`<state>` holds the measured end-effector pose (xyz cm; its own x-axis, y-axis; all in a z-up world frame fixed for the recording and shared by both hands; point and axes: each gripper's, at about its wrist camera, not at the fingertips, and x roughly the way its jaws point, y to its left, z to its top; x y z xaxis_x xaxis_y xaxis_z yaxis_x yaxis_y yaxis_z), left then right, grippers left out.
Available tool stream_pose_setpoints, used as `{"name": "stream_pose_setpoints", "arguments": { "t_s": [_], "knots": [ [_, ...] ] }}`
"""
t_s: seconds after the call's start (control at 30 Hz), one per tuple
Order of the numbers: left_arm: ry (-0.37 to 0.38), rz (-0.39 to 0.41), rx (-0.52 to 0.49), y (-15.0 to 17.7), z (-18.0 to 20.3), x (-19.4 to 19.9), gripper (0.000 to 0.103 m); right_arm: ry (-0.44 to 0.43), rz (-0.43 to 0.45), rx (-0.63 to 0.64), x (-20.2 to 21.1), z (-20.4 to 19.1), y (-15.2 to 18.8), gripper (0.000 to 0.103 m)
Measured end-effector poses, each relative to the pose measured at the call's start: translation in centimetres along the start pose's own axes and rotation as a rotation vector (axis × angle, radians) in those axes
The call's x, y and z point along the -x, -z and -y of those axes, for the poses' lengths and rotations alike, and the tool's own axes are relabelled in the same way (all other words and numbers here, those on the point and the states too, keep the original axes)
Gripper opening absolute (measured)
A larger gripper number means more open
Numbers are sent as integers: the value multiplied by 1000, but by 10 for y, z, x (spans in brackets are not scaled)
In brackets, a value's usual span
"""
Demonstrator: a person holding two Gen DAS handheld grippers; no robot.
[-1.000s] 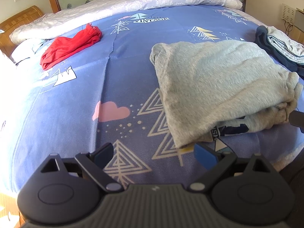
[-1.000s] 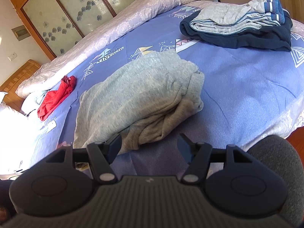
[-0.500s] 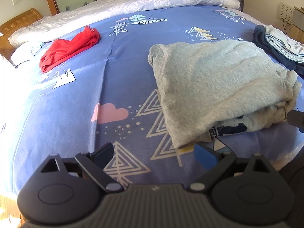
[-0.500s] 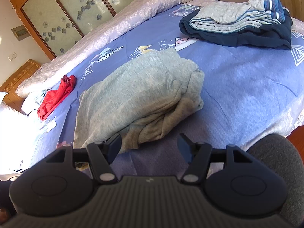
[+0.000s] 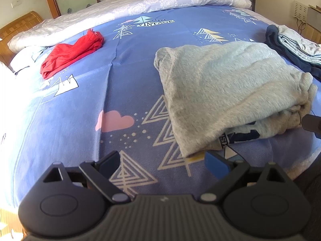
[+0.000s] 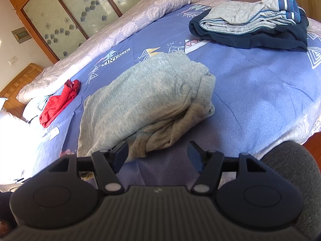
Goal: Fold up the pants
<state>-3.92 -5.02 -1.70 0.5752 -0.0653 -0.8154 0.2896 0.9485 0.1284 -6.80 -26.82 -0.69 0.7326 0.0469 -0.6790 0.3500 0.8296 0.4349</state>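
Lying unchanged from a second ago, centre frame: grey pants, folded. Left gripper and right gripper: apart, empty, unmoved. Fold apparently complete.

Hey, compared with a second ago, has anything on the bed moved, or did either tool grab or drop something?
Nothing visibly changed. The left tool and right tool hang open and empty at the near edge of the folded grey fleece pants. The crumpled red garment and the stack of navy and grey folded clothes lie on the blue patterned bedsheet as before.
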Motion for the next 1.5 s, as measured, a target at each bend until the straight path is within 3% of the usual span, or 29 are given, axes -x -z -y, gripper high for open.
{"name": "stream_pose_setpoints", "arguments": {
  "t_s": [1.5],
  "knots": [
    [28, -14, -54, -2, 4, -8, 94, 12, 10, -27, 1, 10, -6, 67]
  ]
}}
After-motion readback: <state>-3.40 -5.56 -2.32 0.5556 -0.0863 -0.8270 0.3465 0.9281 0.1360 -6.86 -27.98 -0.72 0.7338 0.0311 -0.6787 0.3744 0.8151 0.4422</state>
